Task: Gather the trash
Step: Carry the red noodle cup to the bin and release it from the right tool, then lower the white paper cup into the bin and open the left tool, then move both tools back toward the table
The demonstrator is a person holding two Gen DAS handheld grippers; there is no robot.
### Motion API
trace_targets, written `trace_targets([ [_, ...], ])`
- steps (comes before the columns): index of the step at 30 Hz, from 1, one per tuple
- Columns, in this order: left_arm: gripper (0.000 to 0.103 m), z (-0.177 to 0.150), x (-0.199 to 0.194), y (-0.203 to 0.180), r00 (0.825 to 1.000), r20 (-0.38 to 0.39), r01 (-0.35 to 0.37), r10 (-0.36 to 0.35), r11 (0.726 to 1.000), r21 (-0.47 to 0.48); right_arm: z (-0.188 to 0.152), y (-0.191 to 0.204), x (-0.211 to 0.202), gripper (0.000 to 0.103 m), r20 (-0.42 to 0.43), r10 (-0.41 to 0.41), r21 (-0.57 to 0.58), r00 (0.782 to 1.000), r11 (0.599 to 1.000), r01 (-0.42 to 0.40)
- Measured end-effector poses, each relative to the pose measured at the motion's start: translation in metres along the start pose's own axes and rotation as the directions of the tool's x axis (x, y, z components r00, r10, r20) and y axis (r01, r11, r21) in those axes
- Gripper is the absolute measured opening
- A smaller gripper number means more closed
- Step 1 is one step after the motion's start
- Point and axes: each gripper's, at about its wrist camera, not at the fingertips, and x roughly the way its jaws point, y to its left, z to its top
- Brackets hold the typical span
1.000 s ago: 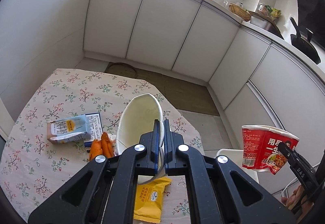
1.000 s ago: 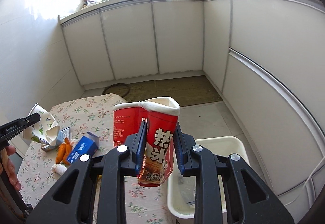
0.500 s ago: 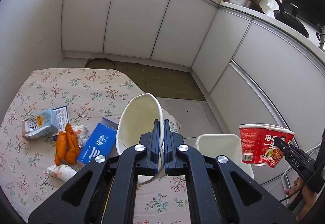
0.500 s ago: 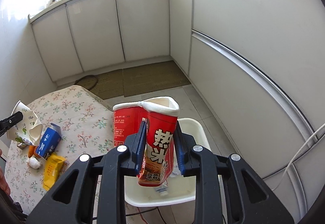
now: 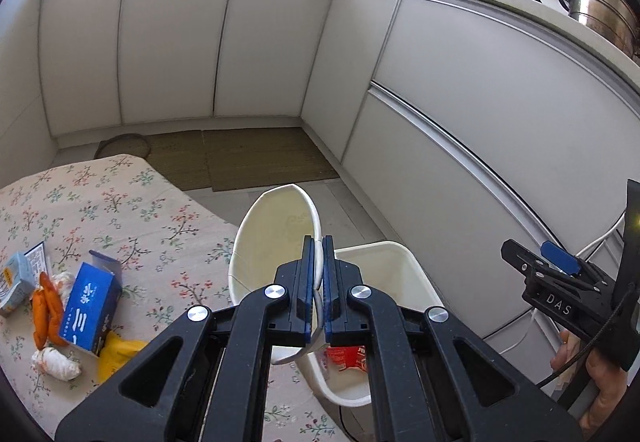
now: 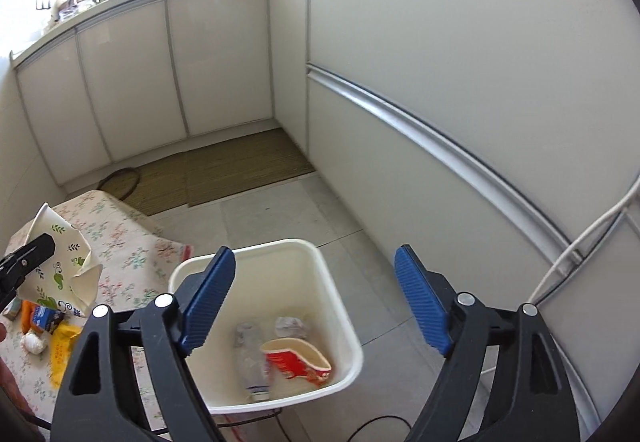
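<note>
Right gripper (image 6: 314, 300) now spread wide, empty above white bin (image 6: 338, 292); red noodle cup (image 6: 298, 362) dropped inside. Left gripper (image 5: 315, 282) still pinching paper cup (image 5: 276, 238).

Left gripper (image 5: 316, 266) fingers pinched nearly together — right gripper (image 6: 314, 298) fingers wide apart, seemingly empty.

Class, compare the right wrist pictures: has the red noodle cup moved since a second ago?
Yes. The red noodle cup has left the right gripper, whose jaws now stand open, and dropped down into the white bin, where it lies on its side.
</note>
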Motion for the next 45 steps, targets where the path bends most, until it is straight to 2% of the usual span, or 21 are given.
trace_targets([
  [2,0.003,0.001,0.006,-0.011,1.0,-0.002,0.021,-0.021,1.0,0.015,-0.001,-0.008,0.0,0.089,0.009,-0.038,0.016,0.999,0.999,0.038],
  [10,0.003,0.006,0.031,-0.045,0.991,-0.033,0.129,-0.127,0.99,0.06,-0.004,-0.03,0.001,0.092,0.01,-0.152,0.055,0.988,0.987,0.151],
  [14,0.004,0.004,0.046,-0.052,0.981,-0.073,0.186,-0.182,0.98,0.063,-0.008,-0.036,0.003,0.092,-0.004,-0.189,0.057,0.982,0.98,0.189],
  [17,0.004,0.004,0.055,-0.048,0.976,-0.094,0.203,-0.199,0.978,0.04,-0.009,-0.037,0.004,0.092,-0.001,-0.208,0.056,0.978,0.977,0.207],
  [18,0.005,0.004,0.058,-0.046,0.975,-0.099,0.202,-0.198,0.979,0.036,-0.009,-0.036,0.004,0.092,0.0,-0.209,0.055,0.978,0.976,0.209],
  [20,0.016,0.004,0.062,-0.044,0.976,-0.105,0.198,-0.193,0.98,0.031,-0.009,-0.034,0.004,0.092,0.002,-0.208,0.051,0.978,0.977,0.207],
  [23,0.02,0.001,0.062,-0.041,0.977,-0.107,0.19,-0.186,0.982,0.025,-0.009,-0.028,0.0,0.092,0.017,-0.205,0.037,0.979,0.978,0.204],
  [25,0.023,-0.001,0.061,-0.042,0.98,-0.103,0.176,-0.172,0.984,0.038,-0.01,-0.024,-0.002,0.092,0.029,-0.204,0.025,0.979,0.979,0.203],
  [27,0.036,-0.002,0.057,-0.044,0.985,-0.092,0.154,-0.149,0.986,0.059,-0.01,-0.021,-0.004,0.094,0.041,-0.205,0.018,0.978,0.979,0.204],
  [28,0.048,-0.003,0.055,-0.046,0.988,-0.083,0.139,-0.133,0.988,0.069,-0.01,-0.02,-0.004,0.095,0.048,-0.205,0.017,0.978,0.979,0.205],
  [29,0.056,-0.004,0.053,-0.047,0.991,-0.07,0.121,-0.116,0.99,0.077,-0.01,-0.019,-0.005,0.095,0.052,-0.205,0.016,0.977,0.979,0.205],
  [33,0.062,-0.007,0.049,-0.046,0.998,-0.048,0.032,-0.027,0.995,0.095,-0.009,-0.014,-0.007,0.095,0.06,-0.2,0.021,0.978,0.98,0.199],
  [35,0.077,-0.008,0.044,-0.043,0.999,-0.038,-0.015,0.018,0.996,0.09,-0.009,-0.011,-0.008,0.096,0.068,-0.196,0.03,0.978,0.981,0.194],
  [36,0.081,-0.009,0.041,-0.041,0.999,-0.028,-0.041,0.043,0.996,0.082,-0.009,-0.009,-0.009,0.096,0.073,-0.195,0.035,0.978,0.981,0.193],
  [40,0.084,-0.009,0.031,-0.031,0.993,-0.005,-0.121,0.122,0.99,0.07,-0.006,0.003,-0.013,0.096,0.089,-0.181,0.042,0.979,0.983,0.178],
  [45,0.087,-0.006,0.019,-0.015,0.988,0.001,-0.154,0.154,0.987,0.047,-0.006,0.023,-0.016,0.096,0.105,-0.161,0.015,0.981,0.987,0.16],
])
